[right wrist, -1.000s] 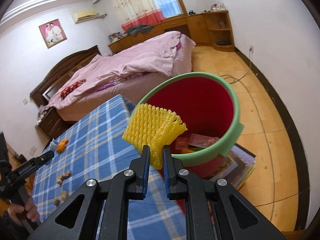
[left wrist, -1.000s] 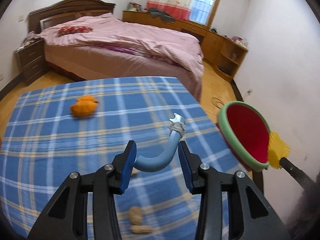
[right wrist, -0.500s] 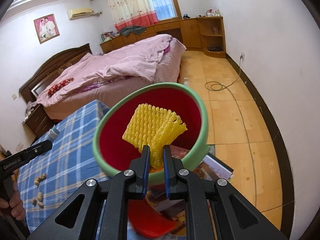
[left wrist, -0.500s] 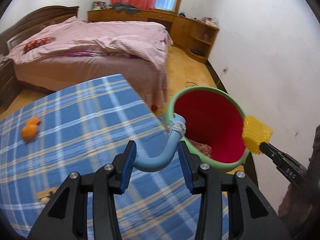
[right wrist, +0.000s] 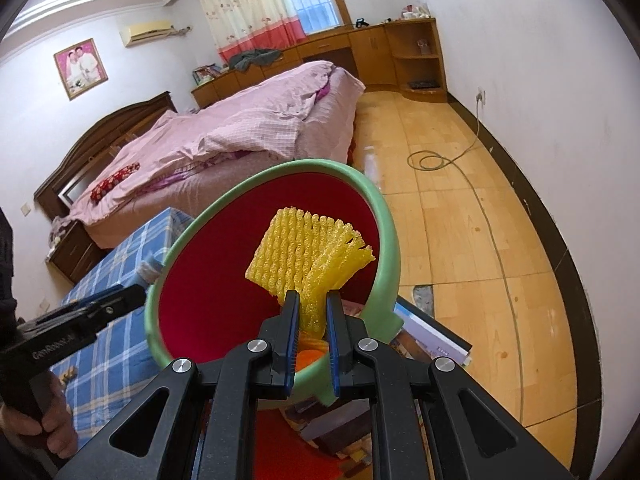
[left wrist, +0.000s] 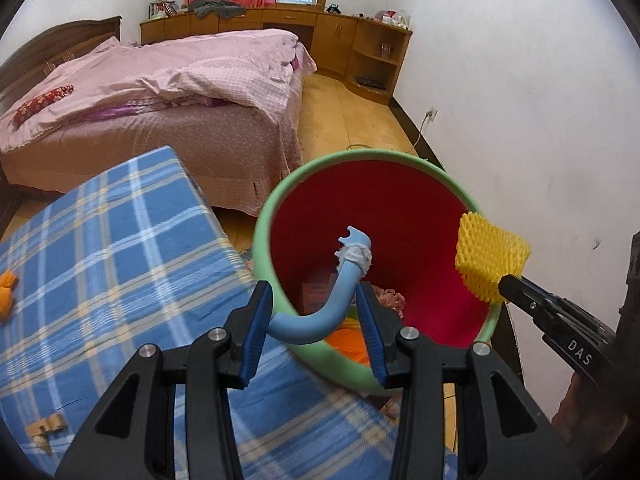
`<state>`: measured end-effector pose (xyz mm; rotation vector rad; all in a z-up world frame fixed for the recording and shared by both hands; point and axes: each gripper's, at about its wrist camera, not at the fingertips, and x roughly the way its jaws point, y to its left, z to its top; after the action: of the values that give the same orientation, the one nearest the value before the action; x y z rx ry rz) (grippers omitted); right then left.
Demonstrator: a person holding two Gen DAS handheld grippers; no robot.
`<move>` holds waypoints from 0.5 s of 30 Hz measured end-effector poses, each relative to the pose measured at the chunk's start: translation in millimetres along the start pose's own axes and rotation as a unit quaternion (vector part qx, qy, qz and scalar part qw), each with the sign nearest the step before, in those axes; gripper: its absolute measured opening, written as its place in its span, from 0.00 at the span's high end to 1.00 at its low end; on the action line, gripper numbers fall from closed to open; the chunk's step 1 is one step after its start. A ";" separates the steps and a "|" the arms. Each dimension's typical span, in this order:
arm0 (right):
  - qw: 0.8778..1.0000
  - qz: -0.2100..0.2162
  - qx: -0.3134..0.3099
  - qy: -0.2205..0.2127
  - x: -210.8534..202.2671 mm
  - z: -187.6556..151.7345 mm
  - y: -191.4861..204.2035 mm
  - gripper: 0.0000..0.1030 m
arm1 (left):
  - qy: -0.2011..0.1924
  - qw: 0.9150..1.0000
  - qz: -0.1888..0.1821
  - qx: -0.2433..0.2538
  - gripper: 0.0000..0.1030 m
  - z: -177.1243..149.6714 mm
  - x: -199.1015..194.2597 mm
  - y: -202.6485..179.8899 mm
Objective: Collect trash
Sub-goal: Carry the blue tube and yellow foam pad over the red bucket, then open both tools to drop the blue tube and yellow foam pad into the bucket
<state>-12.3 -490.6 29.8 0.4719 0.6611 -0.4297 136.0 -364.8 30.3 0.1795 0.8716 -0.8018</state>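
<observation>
Two handheld grippers meet over a waste bin beside a checked tablecloth. In the left wrist view, the blue plaid tablecloth (left wrist: pixel 112 248) fills the lower left, with an orange peel (left wrist: pixel 6 294) at the far left edge and small tan scraps (left wrist: pixel 46 426) near the bottom; the other camera shows only a strip of that cloth. At centre, the left gripper (left wrist: pixel 316 326) pinches a curved blue plastic hook (left wrist: pixel 332 300), its tip wrapped in white, above the mouth of the green bin (left wrist: pixel 262 248). The red-lined bin holds orange and pinkish scraps at its bottom; what they are cannot be told. At right, the other tool's black finger reads "DAS".

In the right wrist view, a hand (right wrist: pixel 56 424) at lower left grips the left tool, lettered "GenRobot.AI". At centre, the right gripper (right wrist: pixel 312 322) is pressed tight on a yellow foam net (right wrist: pixel 308 256) held before the bin's opening. Only this camera shows the books (right wrist: pixel 432 336) lying under the bin and a cable (right wrist: pixel 472 184) coiled on the wooden floor at right. A pink-covered bed (right wrist: pixel 248 128) lies behind.
</observation>
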 end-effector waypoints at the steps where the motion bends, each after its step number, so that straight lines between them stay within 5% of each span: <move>1: 1.000 0.000 -0.001 0.000 1.8 1.6 -1.1 0.87 | 0.002 1.000 -0.002 0.000 0.58 0.2 3.8 -1.1; 15: 1.000 0.005 0.003 0.006 4.8 -3.0 0.2 0.79 | 0.010 1.000 -0.011 0.003 0.50 -2.1 14.6 -9.3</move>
<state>-10.2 -489.9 24.5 0.4828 0.6697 -0.4202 133.8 -378.4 19.7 0.1839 0.8923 -0.8247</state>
